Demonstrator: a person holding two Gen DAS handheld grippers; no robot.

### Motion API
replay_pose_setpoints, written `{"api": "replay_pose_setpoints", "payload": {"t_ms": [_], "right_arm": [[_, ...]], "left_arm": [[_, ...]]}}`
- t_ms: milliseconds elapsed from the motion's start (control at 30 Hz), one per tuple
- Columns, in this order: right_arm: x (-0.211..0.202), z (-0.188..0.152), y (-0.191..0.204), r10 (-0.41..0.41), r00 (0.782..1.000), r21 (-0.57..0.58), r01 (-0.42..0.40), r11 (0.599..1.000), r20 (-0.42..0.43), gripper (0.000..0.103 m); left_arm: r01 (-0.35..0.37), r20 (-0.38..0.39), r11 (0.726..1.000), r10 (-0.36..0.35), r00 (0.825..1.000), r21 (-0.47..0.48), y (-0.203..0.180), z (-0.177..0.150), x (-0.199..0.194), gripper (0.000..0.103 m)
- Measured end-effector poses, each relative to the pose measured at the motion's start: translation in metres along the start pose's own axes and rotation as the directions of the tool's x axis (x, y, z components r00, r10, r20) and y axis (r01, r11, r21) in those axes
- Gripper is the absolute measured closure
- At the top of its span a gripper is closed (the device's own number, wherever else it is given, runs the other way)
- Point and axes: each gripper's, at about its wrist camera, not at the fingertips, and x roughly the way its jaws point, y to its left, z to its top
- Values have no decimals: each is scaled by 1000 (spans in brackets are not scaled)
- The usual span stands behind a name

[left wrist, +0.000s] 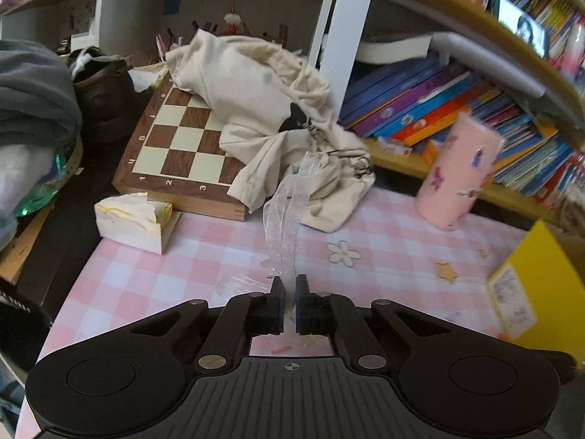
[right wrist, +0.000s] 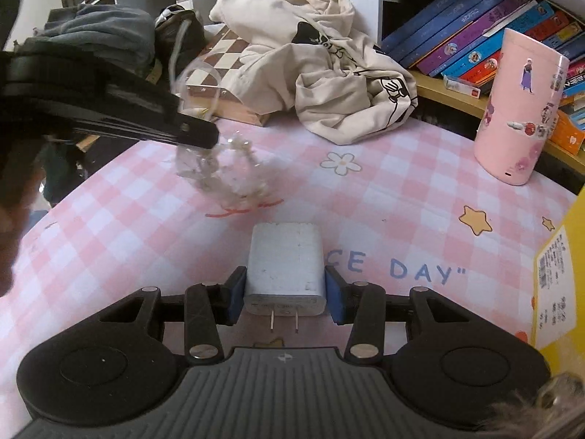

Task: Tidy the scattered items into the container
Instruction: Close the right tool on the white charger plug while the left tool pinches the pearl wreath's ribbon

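My left gripper [left wrist: 290, 286] is shut on a sheer white ribbon [left wrist: 289, 201] that stands up from between its pads above the pink checked tablecloth [left wrist: 204, 256]. In the right wrist view that same gripper [right wrist: 203, 134] reaches in from the left, and a white beaded headpiece [right wrist: 226, 172] with a ribbon loop hangs from its tip, blurred, just over the cloth. My right gripper [right wrist: 285, 281] is shut on a white wall charger [right wrist: 283, 256], prongs pointing back toward the camera. A yellow box [right wrist: 559, 278] sits at the right edge, also visible as the yellow box [left wrist: 541, 281].
A pink stickered cylinder [right wrist: 519, 109] stands at the right by a shelf of books [right wrist: 475, 36]. A cream cloth bag [right wrist: 321, 73] lies over a chessboard box [left wrist: 175, 146] at the back. A tissue box [left wrist: 135, 223] and dark clothes [left wrist: 33, 91] sit on the left.
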Motion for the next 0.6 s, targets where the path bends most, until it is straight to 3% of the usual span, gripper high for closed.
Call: {"api": "replay_pose_setpoints", "payload": {"t_ms": [600], "right_arm": [[-69, -30, 18, -3, 999, -33, 5, 999, 34, 61]], "left_arm": [[66, 62, 997, -64, 996, -44, -13, -31, -83, 100]]}}
